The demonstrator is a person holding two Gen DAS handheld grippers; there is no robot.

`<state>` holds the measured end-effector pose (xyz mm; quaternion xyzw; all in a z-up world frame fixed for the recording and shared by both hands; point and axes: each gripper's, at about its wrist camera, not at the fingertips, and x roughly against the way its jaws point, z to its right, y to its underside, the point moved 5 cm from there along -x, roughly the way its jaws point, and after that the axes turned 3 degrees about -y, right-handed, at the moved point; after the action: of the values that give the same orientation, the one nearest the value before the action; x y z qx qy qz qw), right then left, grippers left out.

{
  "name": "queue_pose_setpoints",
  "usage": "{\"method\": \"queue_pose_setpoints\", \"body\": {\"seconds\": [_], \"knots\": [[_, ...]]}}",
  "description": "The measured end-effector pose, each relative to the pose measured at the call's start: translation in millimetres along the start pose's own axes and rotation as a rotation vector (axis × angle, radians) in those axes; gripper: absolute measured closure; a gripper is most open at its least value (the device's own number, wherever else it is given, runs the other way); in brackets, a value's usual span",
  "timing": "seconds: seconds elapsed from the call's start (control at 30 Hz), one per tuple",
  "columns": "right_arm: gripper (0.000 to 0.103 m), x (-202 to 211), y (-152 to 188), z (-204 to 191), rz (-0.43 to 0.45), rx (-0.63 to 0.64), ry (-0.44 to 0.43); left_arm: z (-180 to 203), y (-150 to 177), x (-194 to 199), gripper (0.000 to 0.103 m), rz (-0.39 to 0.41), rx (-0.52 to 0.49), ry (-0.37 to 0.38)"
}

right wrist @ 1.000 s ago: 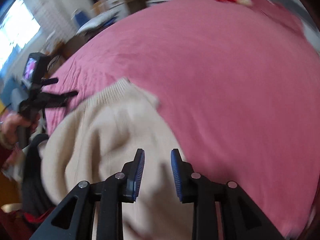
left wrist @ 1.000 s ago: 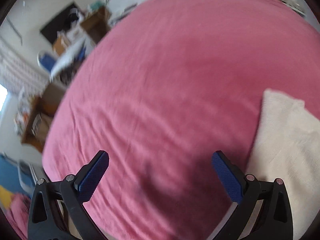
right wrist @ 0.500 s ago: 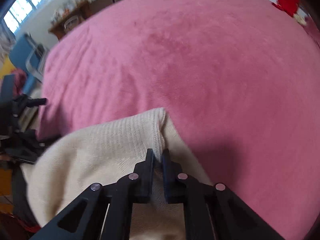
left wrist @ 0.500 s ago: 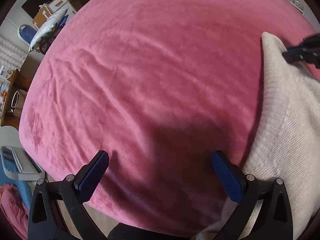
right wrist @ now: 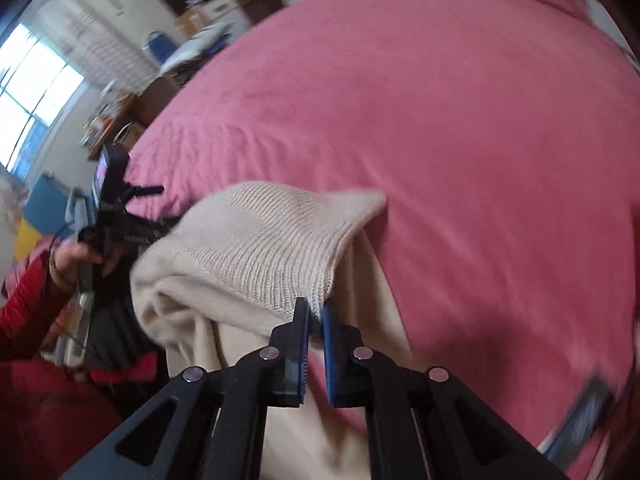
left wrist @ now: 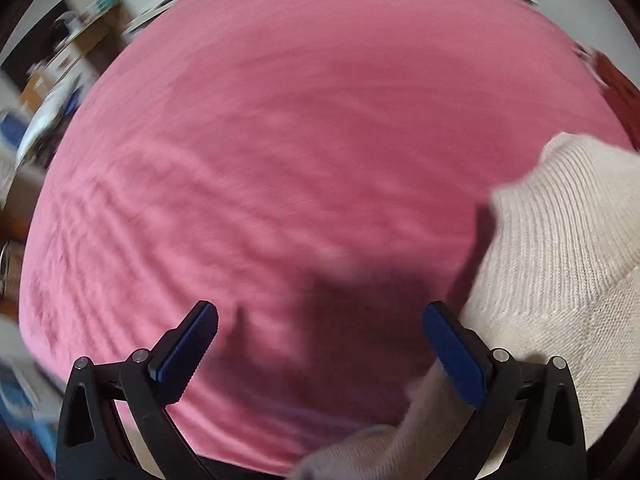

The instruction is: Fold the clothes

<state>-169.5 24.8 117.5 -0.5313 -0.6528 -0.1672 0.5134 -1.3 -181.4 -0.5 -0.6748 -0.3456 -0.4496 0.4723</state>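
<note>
While the right claw [right wrist: 315, 322] clamps the ribbed hem of the cream knitted sweater [right wrist: 256, 248] at lower centre, the left claw [left wrist: 320, 344] (fingers wide apart) hovers over the pink bed blanket [left wrist: 300, 140]

Cream knit sweater [right wrist: 256, 248], bunched, lifted

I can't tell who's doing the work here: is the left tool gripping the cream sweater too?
No, the left tool stands wide open over the pink blanket, its fingers holding nothing, with the cream sweater beside it.
</note>
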Motion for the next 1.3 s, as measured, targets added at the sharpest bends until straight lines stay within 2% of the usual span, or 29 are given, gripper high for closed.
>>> {"method": "queue_pose_setpoints", "body": {"seconds": [0.1,0.23,0.33,0.47,0.63,0.73,0.8,0.87,0.93,1.07,1.2,1.3], "knots": [[0.097,-10.8,41.8,11.1,-0.027,-0.052,0.015,31.3,-5.2,4.8,0.0,0.022,-0.106,0.017],[0.097,-31.9,52.6,7.4,0.001,-0.075,-0.003,59.5,-11.9,2.6,0.0,0.034,-0.232,0.005],[0.097,-31.7,45.2,11.1,0.036,-0.096,-0.015,67.4,-7.8,-7.0,0.0,0.004,-0.277,-0.01],[0.097,-28.7,36.0,14.9,0.082,-0.117,-0.042,53.5,4.9,-9.1,0.0,-0.047,-0.234,0.084],[0.097,-30.4,29.5,14.4,0.083,-0.118,-0.047,11.5,15.3,-0.1,0.0,-0.096,-0.085,0.229],[0.097,-36.8,28.9,12.7,0.076,-0.125,-0.05,0.5,17.1,1.3,0.0,-0.102,-0.065,0.245],[0.097,-40.5,28.7,11.9,0.074,-0.132,-0.051,-0.5,20.9,-5.9,0.0,-0.121,-0.107,0.236],[0.097,-41.5,29.4,12.1,0.074,-0.141,-0.053,1.7,22.1,-12.2,0.0,-0.119,-0.155,0.191],[0.096,-41.0,30.8,13.3,0.075,-0.147,-0.055,-1.1,20.5,-15.9,0.0,-0.113,-0.149,0.197],[0.096,-42.4,33.2,16.1,0.073,-0.163,-0.064,-2.1,23.1,-15.0,0.0,-0.133,-0.149,0.303],[0.095,-45.0,34.6,16.7,0.073,-0.181,-0.07,-5.8,24.4,6.1,0.0,-0.109,-0.089,0.554],[0.095,-49.0,36.0,16.4,0.063,-0.183,-0.071,-4.1,32.6,9.9,0.0,-0.138,-0.049,0.671]]}}
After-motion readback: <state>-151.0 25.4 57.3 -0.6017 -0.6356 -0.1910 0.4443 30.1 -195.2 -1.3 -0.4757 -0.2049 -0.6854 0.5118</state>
